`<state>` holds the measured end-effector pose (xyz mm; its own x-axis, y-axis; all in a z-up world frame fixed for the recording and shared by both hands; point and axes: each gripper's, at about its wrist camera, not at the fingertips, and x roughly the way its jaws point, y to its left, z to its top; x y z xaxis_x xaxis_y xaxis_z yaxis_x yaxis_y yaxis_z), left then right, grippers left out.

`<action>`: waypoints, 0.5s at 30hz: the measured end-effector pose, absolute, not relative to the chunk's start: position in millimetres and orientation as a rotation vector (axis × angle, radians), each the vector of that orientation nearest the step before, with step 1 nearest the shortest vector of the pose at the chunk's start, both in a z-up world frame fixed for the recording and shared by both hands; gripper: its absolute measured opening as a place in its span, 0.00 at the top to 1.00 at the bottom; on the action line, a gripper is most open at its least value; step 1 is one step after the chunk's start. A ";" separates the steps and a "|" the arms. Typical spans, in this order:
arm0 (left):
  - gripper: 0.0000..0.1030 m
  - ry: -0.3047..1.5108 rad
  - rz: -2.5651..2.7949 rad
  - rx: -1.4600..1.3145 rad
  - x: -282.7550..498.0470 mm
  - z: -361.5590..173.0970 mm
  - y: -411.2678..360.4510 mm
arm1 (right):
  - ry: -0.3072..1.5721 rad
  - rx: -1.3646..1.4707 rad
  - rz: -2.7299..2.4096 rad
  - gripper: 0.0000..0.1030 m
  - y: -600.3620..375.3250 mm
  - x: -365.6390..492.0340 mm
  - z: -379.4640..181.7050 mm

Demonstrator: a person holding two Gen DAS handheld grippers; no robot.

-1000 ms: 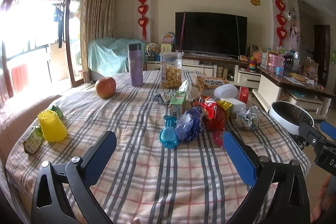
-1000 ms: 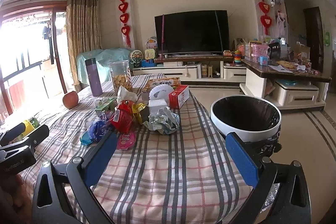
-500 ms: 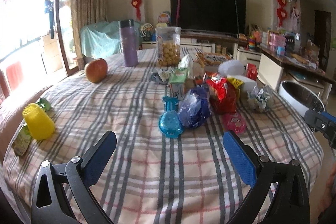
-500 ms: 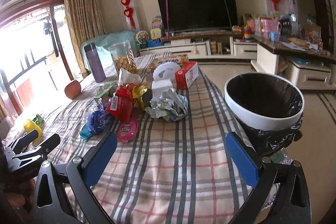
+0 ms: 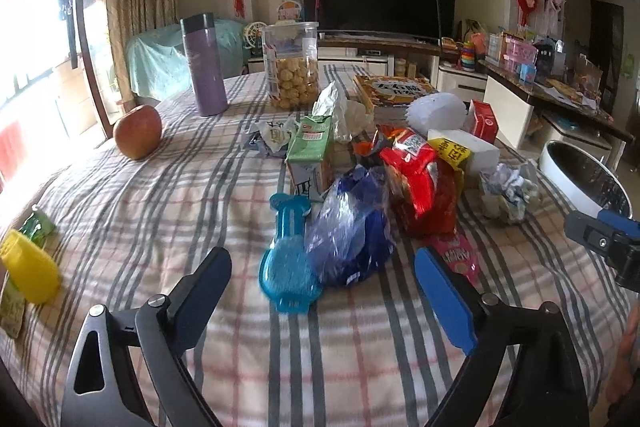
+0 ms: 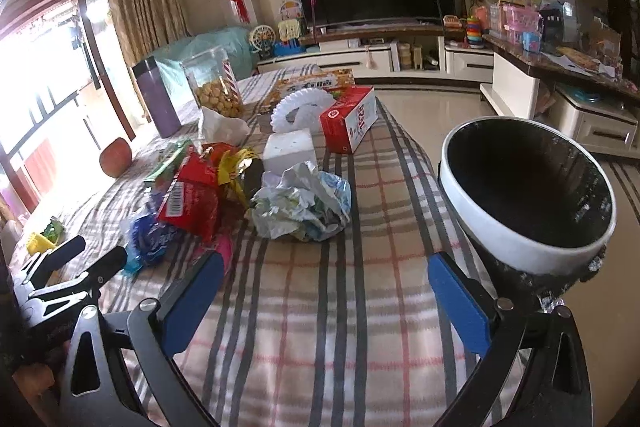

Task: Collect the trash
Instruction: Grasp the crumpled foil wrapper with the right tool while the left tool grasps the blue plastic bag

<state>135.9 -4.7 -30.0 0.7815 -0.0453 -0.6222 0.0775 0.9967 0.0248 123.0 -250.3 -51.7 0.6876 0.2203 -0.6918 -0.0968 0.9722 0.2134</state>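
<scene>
A heap of trash lies mid-table: a blue crumpled wrapper (image 5: 352, 239), a red snack bag (image 5: 420, 179), a pink packet (image 5: 460, 259) and a crumpled silvery wrapper (image 5: 508, 191) (image 6: 304, 203). A white bin with a black liner (image 6: 528, 187) stands off the table's right edge. My left gripper (image 5: 324, 287) is open and empty, just short of the blue wrapper. My right gripper (image 6: 324, 291) is open and empty, above the cloth before the silvery wrapper, beside the bin.
On the checked tablecloth (image 5: 160, 211) stand a purple flask (image 5: 204, 67), a cookie jar (image 5: 292, 67), an apple (image 5: 138, 131), a blue plastic clip (image 5: 288, 263), a yellow cup (image 5: 28, 271), a red box (image 6: 350, 123) and a white box (image 6: 290, 151).
Both grippers have moved forward and lower toward the trash heap, which looms larger. The bin is nearer to the right gripper. Both stay open.
</scene>
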 end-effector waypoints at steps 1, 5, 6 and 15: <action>0.14 0.677 -0.069 0.052 141.8 -31.2 -4.8 | 0.805 0.165 0.178 0.05 -250.5 128.9 -53.8; 0.22 0.717 -0.081 0.056 168.9 -40.3 -6.1 | 0.856 0.176 0.182 0.08 -250.1 153.9 -65.7; 0.25 0.732 -0.089 0.049 175.3 -43.1 -6.4 | 0.868 0.182 0.186 0.09 -249.1 159.5 -68.7; 0.43 0.788 -0.183 0.020 206.6 -50.9 -11.1 | 0.938 0.187 0.248 0.16 -232.0 195.8 -83.9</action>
<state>206.6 -11.1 -50.9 0.6901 -0.1560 -0.7067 0.1708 0.9840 -0.0504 195.8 -232.0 -83.9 0.5661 0.2903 -0.7716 -0.1288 0.9556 0.2650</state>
